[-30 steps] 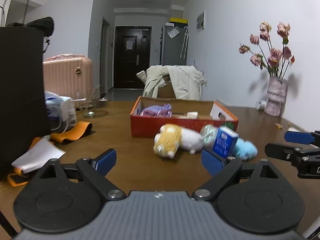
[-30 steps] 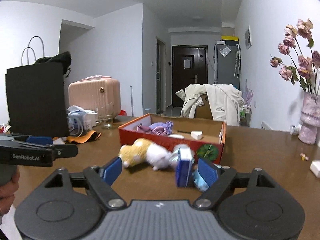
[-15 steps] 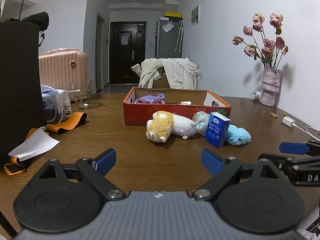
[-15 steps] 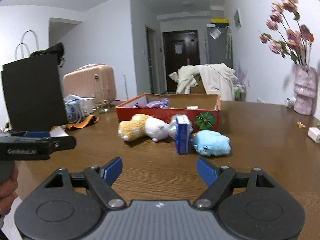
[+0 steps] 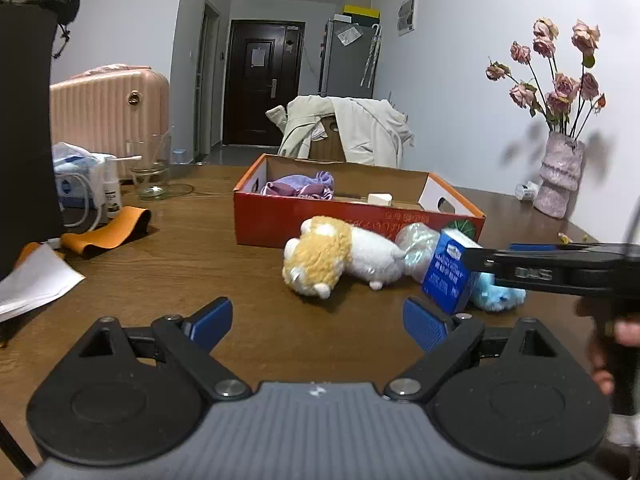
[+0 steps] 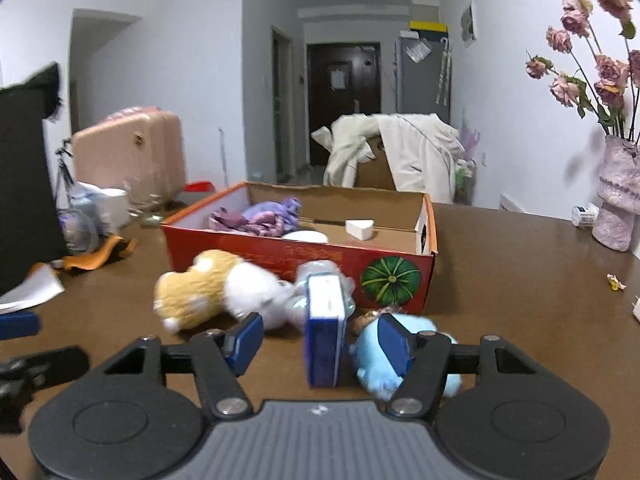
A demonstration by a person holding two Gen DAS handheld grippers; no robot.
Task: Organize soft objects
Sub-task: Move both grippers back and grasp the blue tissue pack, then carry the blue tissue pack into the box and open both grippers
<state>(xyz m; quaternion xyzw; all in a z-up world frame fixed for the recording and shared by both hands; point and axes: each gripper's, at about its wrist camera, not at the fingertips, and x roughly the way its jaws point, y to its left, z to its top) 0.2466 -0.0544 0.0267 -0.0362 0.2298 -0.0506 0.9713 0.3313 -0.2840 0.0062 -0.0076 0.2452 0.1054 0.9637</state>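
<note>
Little here reads clearly. The blue and white upright carton [image 5: 450, 276] on the brown wooden table [image 5: 200, 264] carries white lettering on its blue face, too small to make out. The red cardboard box [image 5: 320, 220] has a line of pale characters along its near side, seemingly upside down and not legible; the right wrist view shows a printed green striped melon picture [image 6: 391, 282] at that side's right corner. The black side bar of the right gripper [image 5: 560, 268] bears raised lettering, mirrored and unclear. The white spray bottle [image 5: 112, 196] has a label, unreadable.
</note>
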